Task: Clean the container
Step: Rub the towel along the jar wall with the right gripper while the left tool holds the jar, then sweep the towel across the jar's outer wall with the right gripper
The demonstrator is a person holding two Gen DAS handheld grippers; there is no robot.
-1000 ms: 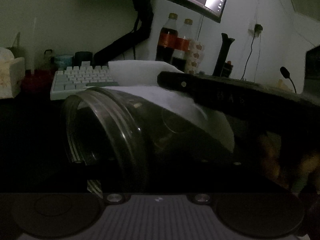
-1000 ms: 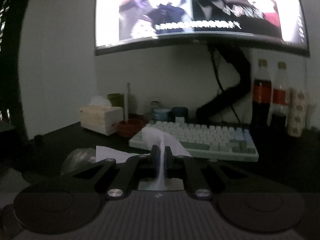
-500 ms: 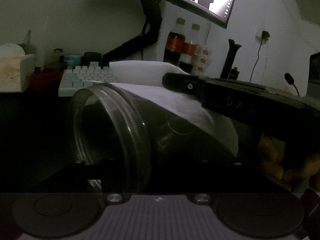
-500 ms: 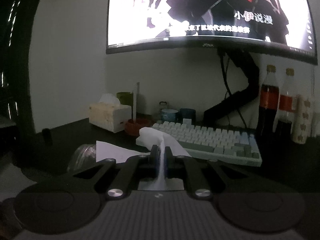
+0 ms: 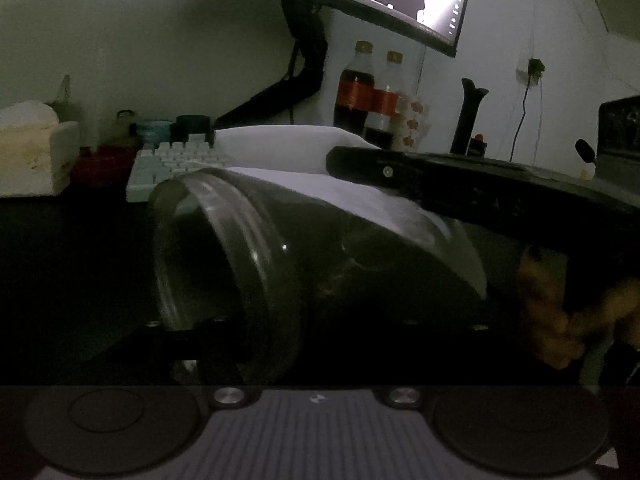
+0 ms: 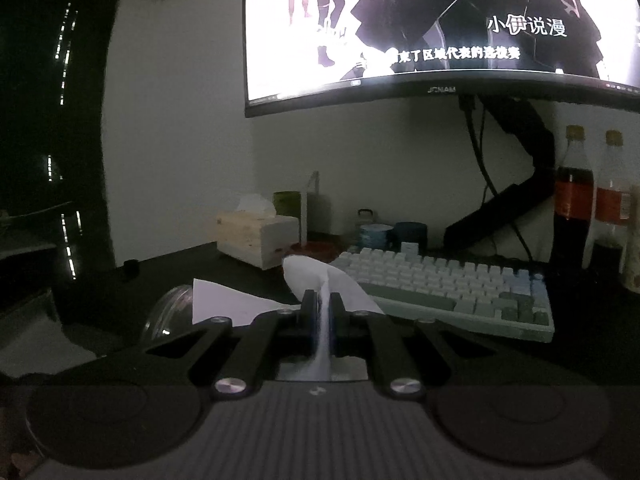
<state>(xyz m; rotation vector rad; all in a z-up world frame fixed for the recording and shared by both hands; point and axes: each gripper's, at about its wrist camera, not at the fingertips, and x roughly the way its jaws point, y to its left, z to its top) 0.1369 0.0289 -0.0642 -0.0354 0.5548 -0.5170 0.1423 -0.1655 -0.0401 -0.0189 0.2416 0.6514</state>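
A clear plastic jar [image 5: 256, 276] lies tilted on its side in my left gripper [image 5: 316, 320], mouth toward the left; the jaws are shut on its body and mostly hidden under it. My right gripper [image 6: 322, 308] is shut on a white tissue [image 6: 316, 276]. In the left wrist view the right gripper [image 5: 440, 184] reaches in from the right and lays the tissue [image 5: 320, 184] over the jar's top side. A clear edge of the jar [image 6: 168, 312] shows at lower left in the right wrist view.
A white keyboard [image 6: 444, 288] lies on the dark desk, under a large monitor [image 6: 440, 28] on an arm. A tissue box [image 6: 256, 240], cups [image 6: 376, 234] and a red bowl [image 5: 104, 160] stand at the back left. Cola bottles [image 6: 574, 200] stand at the right.
Both grippers and the jar have shifted slightly; the views tilted so the monitor sits higher. The tissue stays on the jar and both grips are unchanged.
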